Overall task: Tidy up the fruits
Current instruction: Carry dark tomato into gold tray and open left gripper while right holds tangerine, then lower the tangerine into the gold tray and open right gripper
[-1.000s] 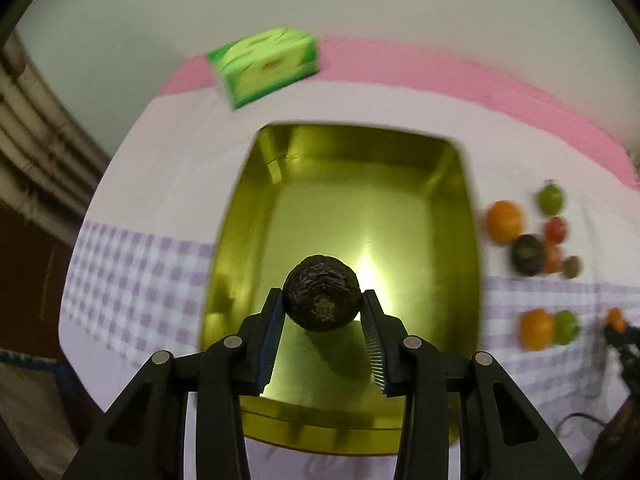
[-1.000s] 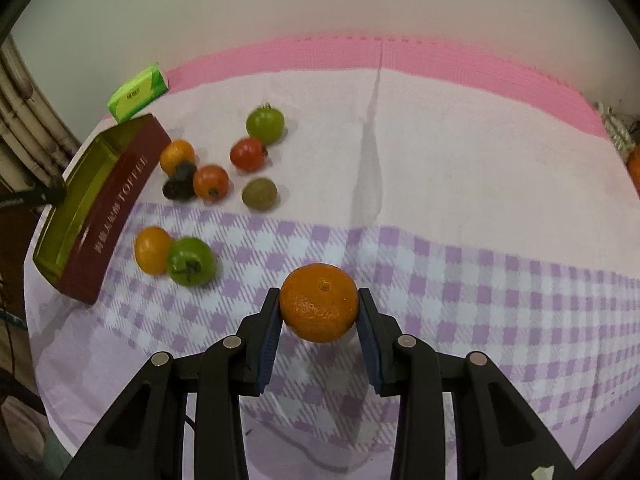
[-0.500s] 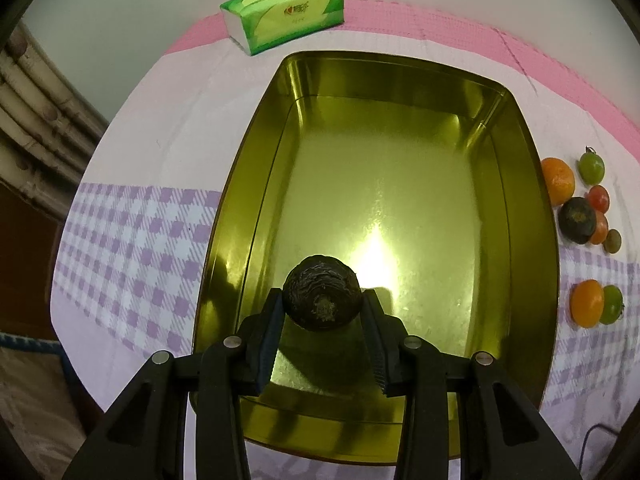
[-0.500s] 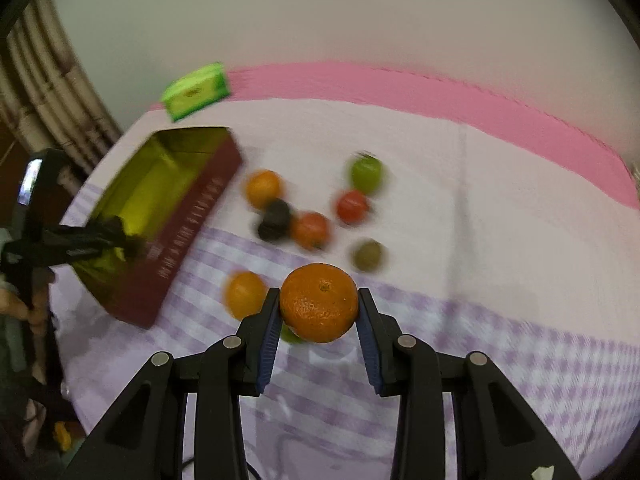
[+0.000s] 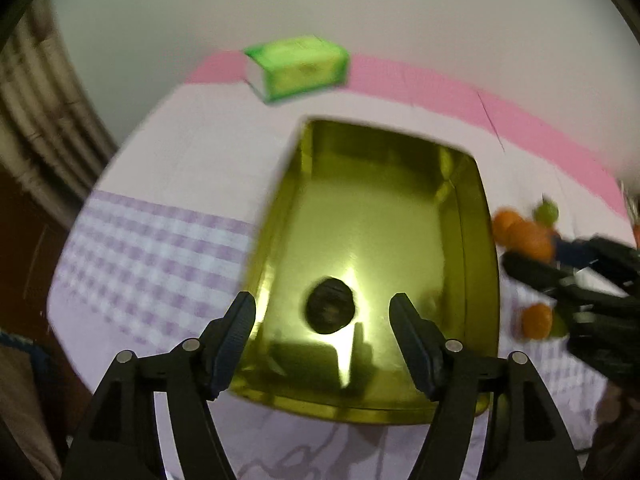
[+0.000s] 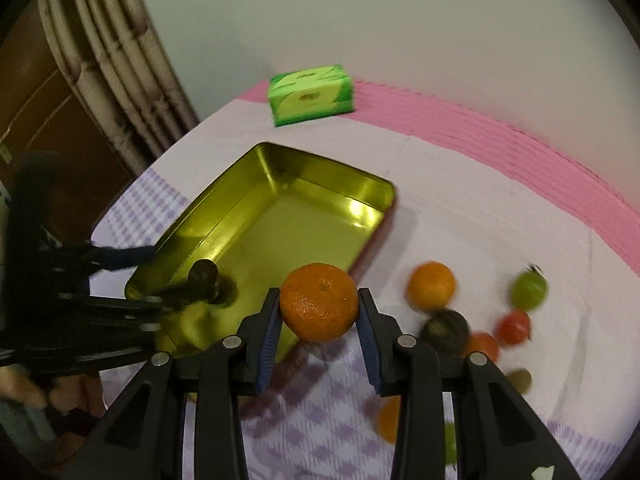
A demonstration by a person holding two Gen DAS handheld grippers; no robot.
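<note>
Your left gripper [image 5: 322, 320] has just been opening: its jaws now stand wide apart, and neither pad touches the dark fruit [image 5: 330, 311] between them. This fruit lies inside the golden tin [image 5: 478, 240], near its closer end. The tin stands on the tablecloth [image 5: 160, 248], and a green tissue pack [image 5: 298, 67] lies beyond it by the wall. Your right gripper [image 6: 319, 322] is closed on the orange [image 6: 319, 302]; both blue pads press its sides, just beside the tin's near long wall. To the right, loose fruits [image 6: 432, 285] lie on the cloth, apart from the tin.
</note>
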